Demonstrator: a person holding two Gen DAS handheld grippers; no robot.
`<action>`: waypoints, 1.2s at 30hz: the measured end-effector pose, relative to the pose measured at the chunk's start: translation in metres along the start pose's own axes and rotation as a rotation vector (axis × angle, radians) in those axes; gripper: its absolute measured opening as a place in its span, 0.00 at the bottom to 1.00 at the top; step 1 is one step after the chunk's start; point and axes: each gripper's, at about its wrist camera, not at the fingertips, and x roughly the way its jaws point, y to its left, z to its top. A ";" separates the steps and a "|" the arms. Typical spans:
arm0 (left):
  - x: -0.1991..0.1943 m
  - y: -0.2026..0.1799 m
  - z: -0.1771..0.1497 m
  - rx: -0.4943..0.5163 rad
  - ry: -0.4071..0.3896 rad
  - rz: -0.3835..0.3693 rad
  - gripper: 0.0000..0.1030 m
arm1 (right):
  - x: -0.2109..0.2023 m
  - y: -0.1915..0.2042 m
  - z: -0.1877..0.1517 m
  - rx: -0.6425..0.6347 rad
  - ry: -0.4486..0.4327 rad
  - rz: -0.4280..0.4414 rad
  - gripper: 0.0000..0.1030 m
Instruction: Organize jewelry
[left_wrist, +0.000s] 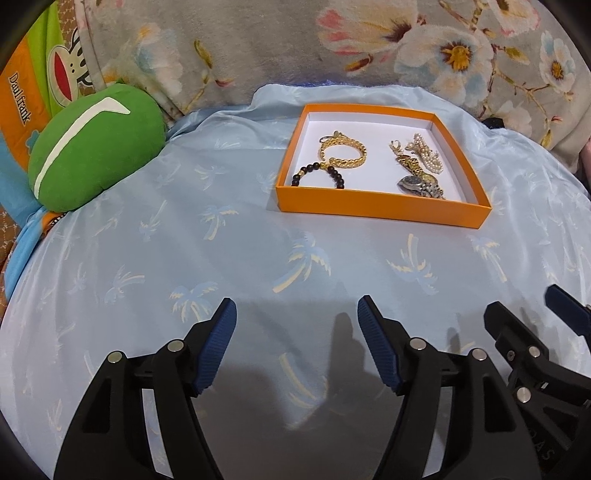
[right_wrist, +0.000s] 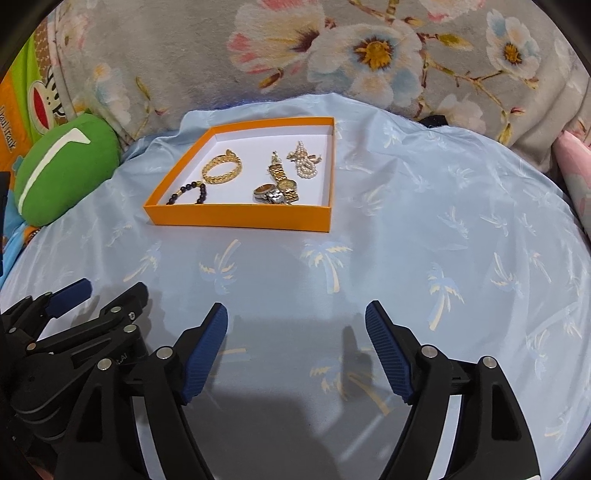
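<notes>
- Tools: left tool (left_wrist: 297, 314) and right tool (right_wrist: 295, 319) both gape, empty.
- Gold chain bracelet (left_wrist: 343, 155), 10 o'clock in orange cardboard box (left_wrist: 384, 211): limp, slippery; pinch across links.

Left gripper (left_wrist: 297, 308) and right gripper (right_wrist: 295, 312) — jaws apart, empty.

Lighting: even, moderately bright indoor light from above and behind the cameras. Shadows: soft grey patches on the pale blue cloth (left_wrist: 295, 266) at six o'clock, under both sets of jaws. Glare: faint sheen on the cloth; small blue-white fringe at twelve o'clock along its far edge. Focus: centre sharp. Distortion: strong fisheye bowing, dark vignetted corners in both views.
</notes>
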 end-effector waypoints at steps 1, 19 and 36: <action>0.001 0.000 0.000 0.000 0.002 0.007 0.64 | 0.000 0.002 0.000 -0.009 -0.001 -0.022 0.79; -0.001 0.004 0.000 -0.019 -0.003 0.031 0.71 | -0.002 -0.001 0.000 0.001 -0.004 0.025 0.80; 0.001 -0.003 0.000 0.018 0.004 0.067 0.71 | -0.003 -0.006 0.000 0.032 -0.011 0.036 0.81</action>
